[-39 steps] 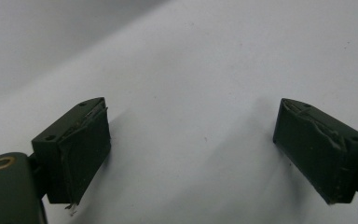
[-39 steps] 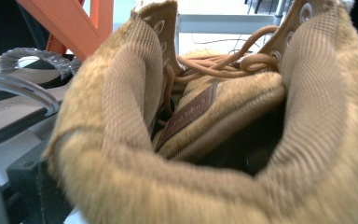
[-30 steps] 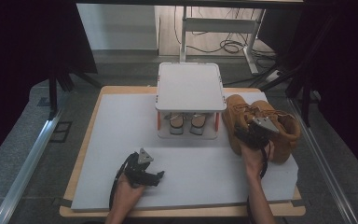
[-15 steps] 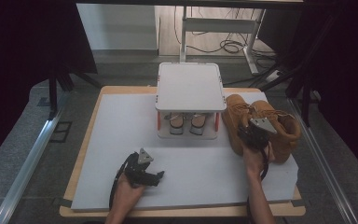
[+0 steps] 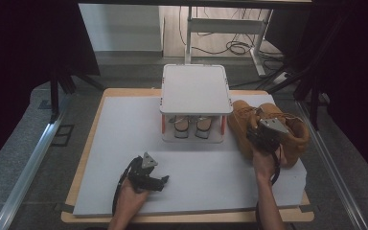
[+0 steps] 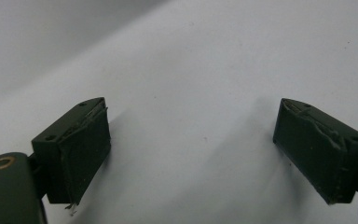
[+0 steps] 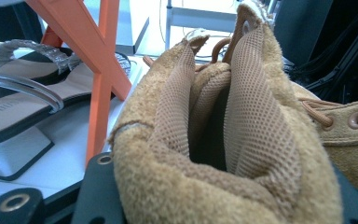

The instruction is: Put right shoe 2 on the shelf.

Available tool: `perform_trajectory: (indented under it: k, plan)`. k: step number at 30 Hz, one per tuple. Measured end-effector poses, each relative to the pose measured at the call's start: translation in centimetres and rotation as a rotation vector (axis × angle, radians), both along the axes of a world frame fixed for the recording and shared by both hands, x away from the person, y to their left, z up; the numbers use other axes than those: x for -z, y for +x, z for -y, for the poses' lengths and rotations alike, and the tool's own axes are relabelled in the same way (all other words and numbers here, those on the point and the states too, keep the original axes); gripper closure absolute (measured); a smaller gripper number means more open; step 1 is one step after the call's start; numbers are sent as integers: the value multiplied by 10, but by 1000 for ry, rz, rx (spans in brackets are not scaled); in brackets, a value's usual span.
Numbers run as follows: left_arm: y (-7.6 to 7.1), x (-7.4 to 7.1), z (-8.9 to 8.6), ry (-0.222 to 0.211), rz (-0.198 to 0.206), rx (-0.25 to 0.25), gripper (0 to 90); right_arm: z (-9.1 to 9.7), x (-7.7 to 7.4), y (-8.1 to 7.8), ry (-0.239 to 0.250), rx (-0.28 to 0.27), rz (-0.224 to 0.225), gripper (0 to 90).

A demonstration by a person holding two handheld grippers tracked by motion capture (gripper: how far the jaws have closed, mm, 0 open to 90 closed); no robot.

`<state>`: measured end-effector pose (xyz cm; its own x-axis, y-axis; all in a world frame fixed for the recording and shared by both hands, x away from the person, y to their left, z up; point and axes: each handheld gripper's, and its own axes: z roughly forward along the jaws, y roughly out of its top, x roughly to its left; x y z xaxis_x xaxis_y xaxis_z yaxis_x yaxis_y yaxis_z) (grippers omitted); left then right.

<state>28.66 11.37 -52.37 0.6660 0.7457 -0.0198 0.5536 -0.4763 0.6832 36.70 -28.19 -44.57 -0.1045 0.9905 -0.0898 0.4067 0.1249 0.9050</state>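
Now the right gripper has just been closing its jaws on a tan boot's collar; the left gripper rests open, empty, on the white mat.

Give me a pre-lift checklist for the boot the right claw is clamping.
1. Right claw on the nearer tan boot: ok, its jaws have just been closing and squeeze the collar.
2. Grip depth: cannot tell, pads hidden by suede.
3. Second boot free of the first: not ok, they touch.
4. Rack with sandals apart from the boot: ok, narrow gap.
5. Left claw out of the way: ok, open, on the white mat.
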Motion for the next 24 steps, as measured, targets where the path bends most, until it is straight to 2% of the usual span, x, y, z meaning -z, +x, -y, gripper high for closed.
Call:
perform_trajectory:
  k: [7, 15, 24]
  plan:
    - [0, 0, 0, 0, 0, 0, 105, -2, -10, -7, 11, -9, 25, 506]
    - [0, 0, 0, 0, 0, 0, 105, -1, -28, -14, 1, -8, 72, 505]
    - [0, 0, 0, -3, 0, -3, 105, 3, -41, -14, 40, -10, 102, 506]
